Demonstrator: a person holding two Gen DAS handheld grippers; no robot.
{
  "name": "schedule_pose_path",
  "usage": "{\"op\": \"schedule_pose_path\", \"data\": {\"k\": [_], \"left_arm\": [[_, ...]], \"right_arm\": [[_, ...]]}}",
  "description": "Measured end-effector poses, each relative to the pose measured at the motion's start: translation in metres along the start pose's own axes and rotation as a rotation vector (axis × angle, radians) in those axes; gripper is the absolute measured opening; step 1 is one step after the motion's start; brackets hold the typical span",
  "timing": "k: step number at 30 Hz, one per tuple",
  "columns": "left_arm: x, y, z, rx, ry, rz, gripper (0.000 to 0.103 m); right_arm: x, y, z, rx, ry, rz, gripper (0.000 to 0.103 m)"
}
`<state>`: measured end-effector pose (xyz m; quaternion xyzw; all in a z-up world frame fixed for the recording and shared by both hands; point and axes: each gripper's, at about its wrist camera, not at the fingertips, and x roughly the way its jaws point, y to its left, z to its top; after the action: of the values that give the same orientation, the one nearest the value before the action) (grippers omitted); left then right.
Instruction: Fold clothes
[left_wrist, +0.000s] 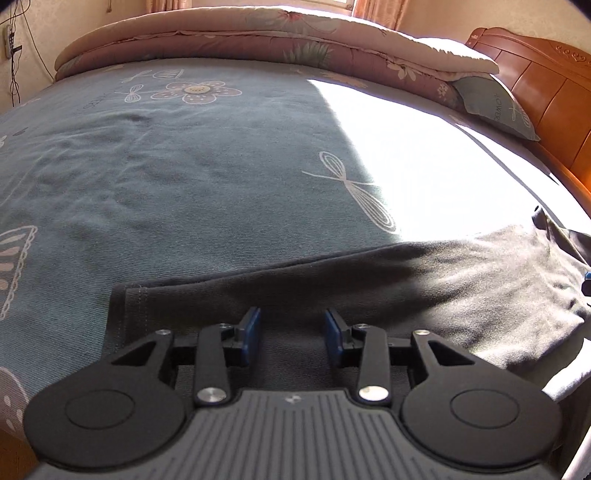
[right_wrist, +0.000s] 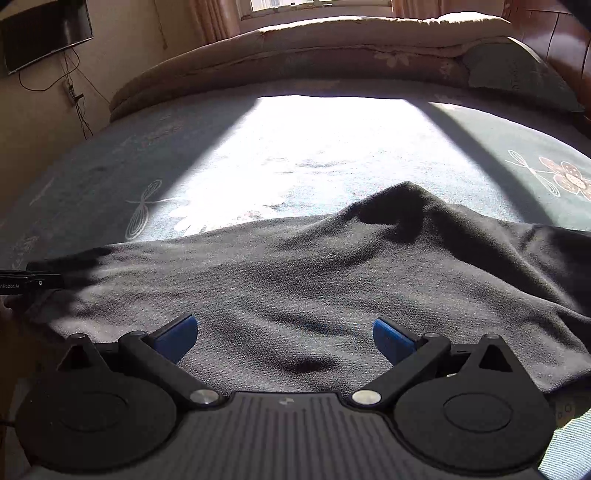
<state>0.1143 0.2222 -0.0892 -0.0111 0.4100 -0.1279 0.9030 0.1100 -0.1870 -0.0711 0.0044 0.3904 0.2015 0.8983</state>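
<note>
A dark grey knitted cotton garment (left_wrist: 369, 280) lies spread along the near edge of a bed covered by a blue-grey woven bedspread printed with pale flowers and whisk-like outlines (left_wrist: 166, 177). In the left wrist view the left gripper (left_wrist: 292, 332), black with blue pads, hangs over the garment's stitched hem end; its jaws stand narrowly apart with only flat cloth showing in the gap beneath, and nothing is pinched between the pads. In the right wrist view the right gripper (right_wrist: 285, 341) is above the middle of the same garment (right_wrist: 314, 280), its jaws spread wide and empty, the cloth below them rumpled into soft ridges, with one peak of fabric raised toward the far side. At the left edge of that view a black part of the other tool (right_wrist: 29, 282) shows just beside the garment's end. A bright patch of sunlight (right_wrist: 314, 147) falls across the bedspread beyond the garment. Along the far side of the bed lies a folded pinkish floral quilt (left_wrist: 258, 40), with a blue-grey pillow (left_wrist: 495, 107) against an orange-brown wooden headboard (left_wrist: 546, 81).
</note>
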Motion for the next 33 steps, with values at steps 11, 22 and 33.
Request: {"op": "schedule_pose_path", "data": {"k": [11, 22, 33], "left_arm": [[0.001, -0.006, 0.006, -0.034, 0.038, 0.043, 0.04], [-0.004, -0.071, 0.014, 0.206, 0.031, 0.149, 0.066], [0.01, -0.052, 0.003, -0.02, 0.08, 0.134, 0.077]], "right_arm": [[-0.014, -0.104, -0.039, 0.317, 0.0, -0.177, 0.103], [-0.011, -0.121, -0.005, 0.243, -0.133, -0.222, 0.103], [-0.013, -0.096, -0.034, 0.222, -0.026, -0.207, 0.103]]}}
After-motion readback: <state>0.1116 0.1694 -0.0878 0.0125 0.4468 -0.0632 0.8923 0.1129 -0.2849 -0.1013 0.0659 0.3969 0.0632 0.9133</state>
